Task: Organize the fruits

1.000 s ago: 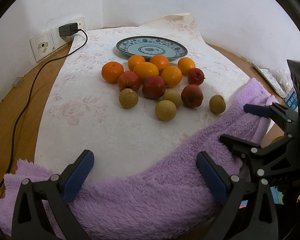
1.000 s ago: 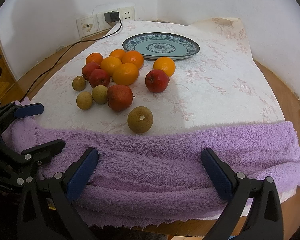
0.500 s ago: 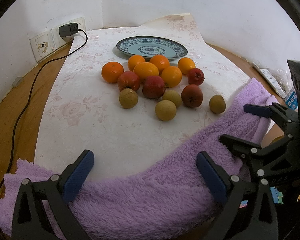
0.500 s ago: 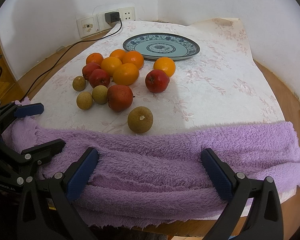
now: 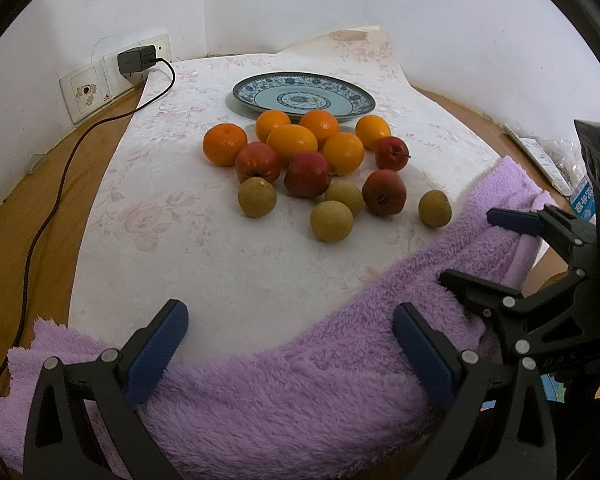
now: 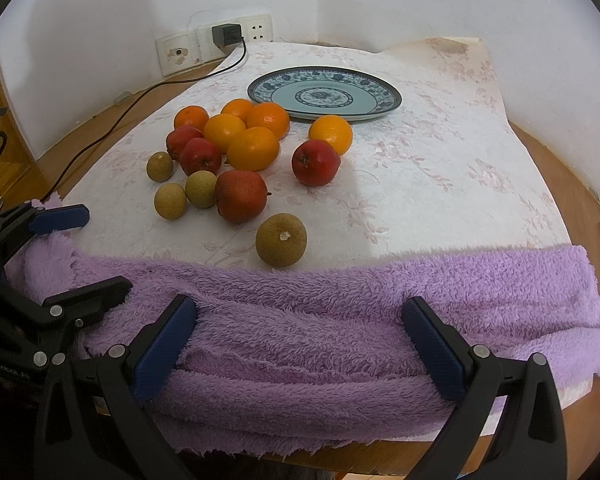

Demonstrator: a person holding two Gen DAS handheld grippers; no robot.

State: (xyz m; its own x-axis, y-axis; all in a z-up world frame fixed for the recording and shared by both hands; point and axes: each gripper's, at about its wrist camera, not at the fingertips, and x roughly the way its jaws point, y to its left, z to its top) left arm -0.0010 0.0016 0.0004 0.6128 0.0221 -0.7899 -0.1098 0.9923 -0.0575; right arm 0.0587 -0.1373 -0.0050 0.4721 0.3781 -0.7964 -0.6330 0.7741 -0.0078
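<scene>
Currently both units sit idle at the near edge of the round wooden worktop (image 5: 28,216). Left hand-held gripper (image 5: 288,348): released, blue ribbed pads spread wide, nothing between them, over the towel (image 5: 300,384). Right hand-held gripper (image 6: 300,340): likewise released and empty.

Materials: the towel is fluffy purple pile, folded in ridges along the front rim. A pale floral-embossed cloth (image 6: 420,184) covers the worktop; its far corner curls up against the wall. The plate (image 6: 324,92) is glazed ceramic, blue-patterned, shallow, round and bare.

Fruits lie clustered on the cloth just before the plate: smooth oranges (image 5: 292,142) at the back, glossy red apples (image 5: 307,174) in the middle, rough brown-green round fruits (image 5: 331,222) at the front. One brown fruit (image 6: 281,240) lies apart, just beside the towel edge.

Change from the earlier frames: none; fruits, plate and both grippers hold their positions.

Clearance: open cloth lies right of the cluster and between towel and fruits. A black cable (image 5: 40,232) runs along the left rim from a wall plug (image 5: 134,60).
</scene>
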